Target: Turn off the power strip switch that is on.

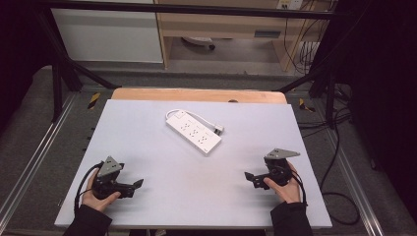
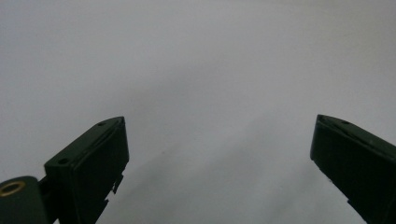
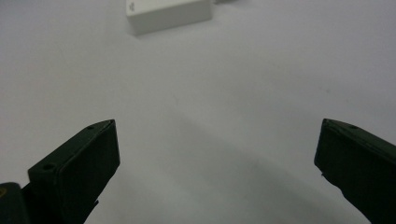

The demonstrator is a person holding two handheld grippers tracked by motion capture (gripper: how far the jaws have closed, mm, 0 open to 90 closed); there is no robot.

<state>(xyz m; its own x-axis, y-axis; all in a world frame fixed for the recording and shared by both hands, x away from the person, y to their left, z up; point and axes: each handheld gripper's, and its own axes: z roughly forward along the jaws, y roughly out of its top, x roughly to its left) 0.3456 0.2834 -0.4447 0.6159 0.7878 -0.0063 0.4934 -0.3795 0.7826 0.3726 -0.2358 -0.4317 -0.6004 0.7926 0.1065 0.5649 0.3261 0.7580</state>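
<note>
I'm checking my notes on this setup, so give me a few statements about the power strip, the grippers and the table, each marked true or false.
1. The power strip lies on the table, apart from both grippers. True.
2. The left gripper is shut on the power strip. False: its jaws stand wide apart with nothing but bare table between them.
3. The right gripper is open. True.
4. The power strip is black. False: it is white.
5. The power strip lies square to the table's edges. False: it lies at a slant, in the far middle part.
</note>
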